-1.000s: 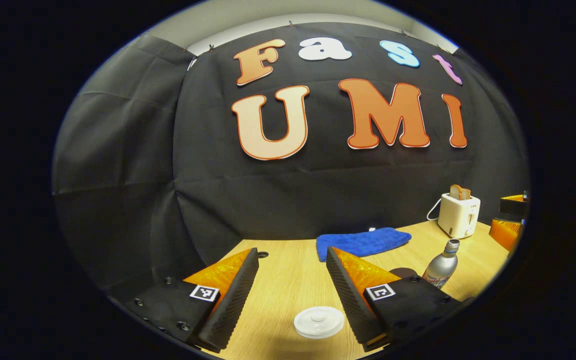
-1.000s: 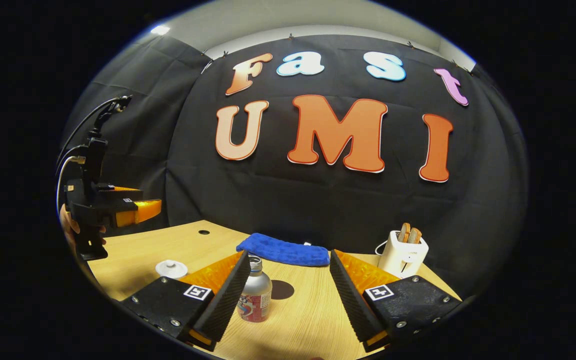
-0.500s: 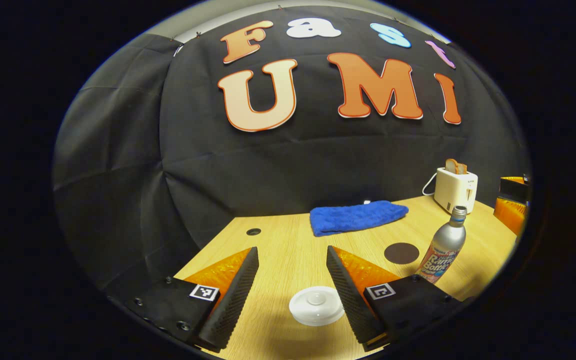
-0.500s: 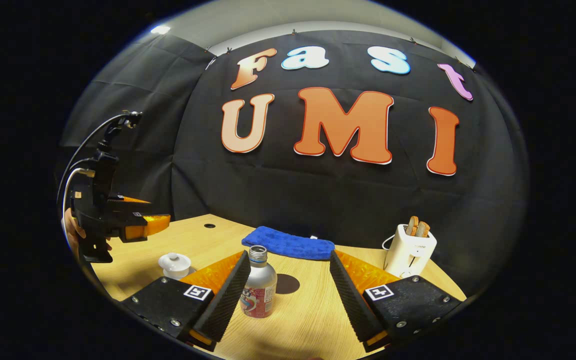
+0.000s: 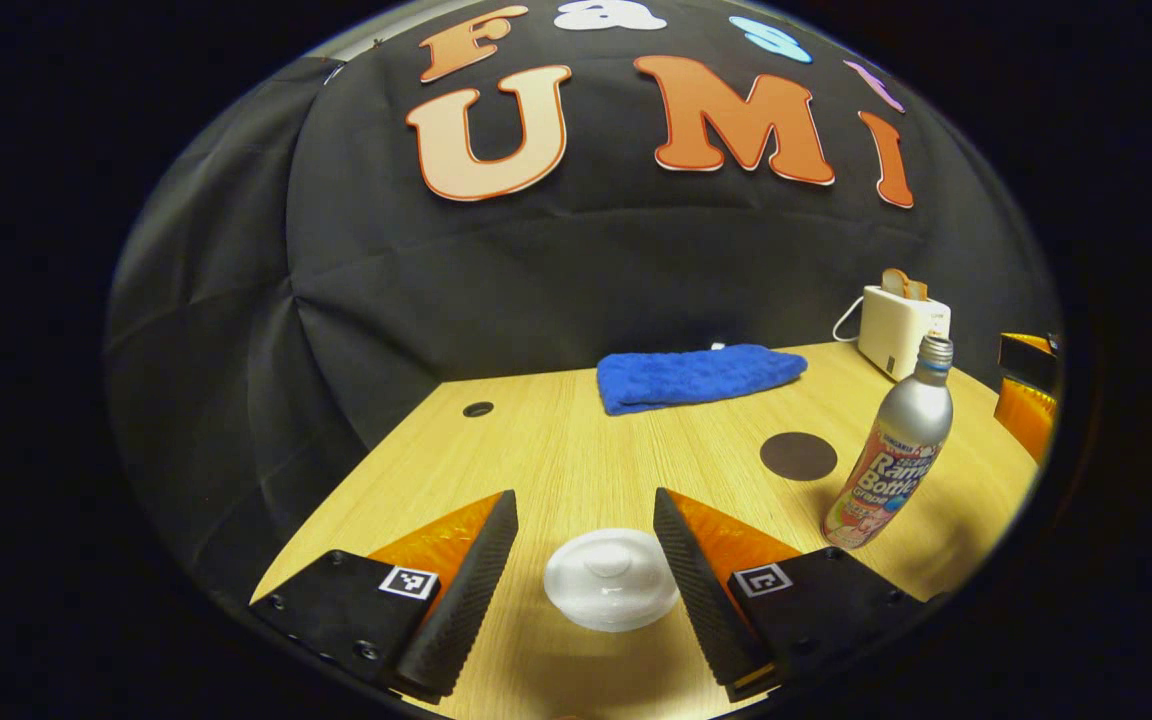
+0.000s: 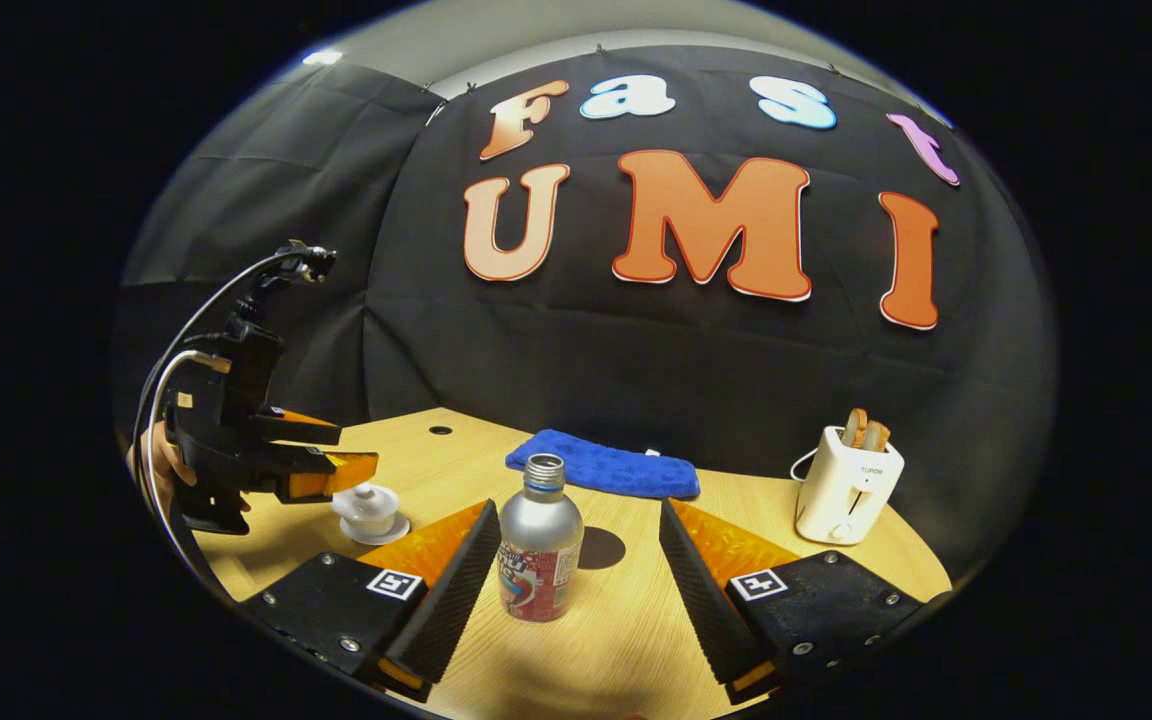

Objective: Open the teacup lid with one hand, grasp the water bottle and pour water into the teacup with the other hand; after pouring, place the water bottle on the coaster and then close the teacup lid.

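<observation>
Beyond the left gripper (image 5: 581, 520), at the far edge of the wooden table (image 5: 556, 450), a folded blue cloth (image 5: 696, 375) lies against the booth wall; a white toaster (image 5: 901, 325) with bread in its slots stands farther off to the right of the jaws, and a small round hole (image 5: 478, 409) in the tabletop sits ahead and to their left; nothing stands between the fingers and the cup. The left gripper's jaws are wide open and hold nothing; the white teacup lid (image 5: 611, 578), still on the teacup, lies between the two fingers, nearer the right one, with a gap to each. To the right of those jaws the water bottle (image 5: 891, 450) stands upright and uncapped, with the dark round coaster (image 5: 798, 455) just beside it, on its near-left. In the right gripper view the right gripper (image 6: 576, 540) is likewise spread wide and empty; the bottle (image 6: 539, 550) stands between its fingers, close to the left finger, apart from the right; the coaster (image 6: 601, 548) lies just behind the bottle; the teacup (image 6: 368, 508) sits left of these jaws, under the other gripper's tips, held by a hand (image 6: 161, 470).
</observation>
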Available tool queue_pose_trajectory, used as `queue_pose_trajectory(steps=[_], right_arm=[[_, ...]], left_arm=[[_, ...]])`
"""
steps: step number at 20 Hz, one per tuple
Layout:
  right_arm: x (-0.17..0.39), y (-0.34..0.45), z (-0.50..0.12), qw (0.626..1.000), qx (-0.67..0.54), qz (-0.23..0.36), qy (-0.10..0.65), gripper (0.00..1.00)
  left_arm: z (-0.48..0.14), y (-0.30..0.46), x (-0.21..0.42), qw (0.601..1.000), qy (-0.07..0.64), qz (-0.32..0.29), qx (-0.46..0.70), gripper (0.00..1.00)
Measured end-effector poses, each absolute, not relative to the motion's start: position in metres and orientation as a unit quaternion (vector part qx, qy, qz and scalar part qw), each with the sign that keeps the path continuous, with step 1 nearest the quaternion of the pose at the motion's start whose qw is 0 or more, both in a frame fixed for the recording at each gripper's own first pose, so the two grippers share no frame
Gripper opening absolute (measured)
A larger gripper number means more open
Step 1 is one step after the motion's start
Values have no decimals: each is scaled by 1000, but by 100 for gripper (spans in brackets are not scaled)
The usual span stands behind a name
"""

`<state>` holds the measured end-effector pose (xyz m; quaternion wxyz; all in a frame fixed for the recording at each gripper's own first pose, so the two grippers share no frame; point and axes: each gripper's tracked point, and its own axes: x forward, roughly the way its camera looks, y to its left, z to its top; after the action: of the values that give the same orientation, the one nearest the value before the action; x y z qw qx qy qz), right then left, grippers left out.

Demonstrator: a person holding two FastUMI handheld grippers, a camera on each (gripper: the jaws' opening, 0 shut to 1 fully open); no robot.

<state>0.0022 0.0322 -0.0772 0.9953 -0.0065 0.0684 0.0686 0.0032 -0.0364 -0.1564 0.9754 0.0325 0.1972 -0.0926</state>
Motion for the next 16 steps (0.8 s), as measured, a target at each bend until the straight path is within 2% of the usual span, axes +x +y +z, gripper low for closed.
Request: queue_pose_trajectory(steps=[1, 3, 4, 5, 6, 8, 9, 10, 11, 14, 15, 16], right_arm=[[2, 32, -82, 995, -5, 69, 73, 96], [3, 29, -86, 995, -4, 67, 78, 96], [3, 28, -87, 995, -3, 66, 79, 96], [3, 28, -89, 995, -1, 67, 81, 96], [3, 28, -89, 994, 1, 67, 81, 96], [3, 28, -91, 994, 4, 68, 81, 96], [3, 29, -94, 994, 5, 69, 82, 96], [3, 29, -95, 994, 6, 69, 85, 96], [3, 29, -97, 994, 6, 69, 88, 96], [2, 31, -101, 993, 2, 69, 92, 96], [2, 31, -100, 993, 2, 69, 92, 96], [3, 32, -101, 993, 2, 69, 92, 96]], left_arm=[[-164, -40, 3, 973, 208, -96, 30, 85], [-176, -40, 3, 971, 218, -95, 32, 86], [-180, -42, 3, 970, 222, -97, 30, 91], [-183, -44, 4, 969, 225, -100, 28, 91], [-188, -46, 4, 968, 229, -103, 27, 85], [-196, -46, 5, 966, 234, -103, 29, 86], [-199, -46, 7, 966, 237, -102, 28, 90], [-201, -46, 8, 966, 237, -100, 26, 86], [-203, -47, 10, 966, 237, -99, 24, 90], [-208, -46, 11, 966, 237, -100, 22, 82], [-209, -46, 12, 966, 236, -99, 21, 85], [-208, -47, 13, 967, 233, -101, 20, 80]])
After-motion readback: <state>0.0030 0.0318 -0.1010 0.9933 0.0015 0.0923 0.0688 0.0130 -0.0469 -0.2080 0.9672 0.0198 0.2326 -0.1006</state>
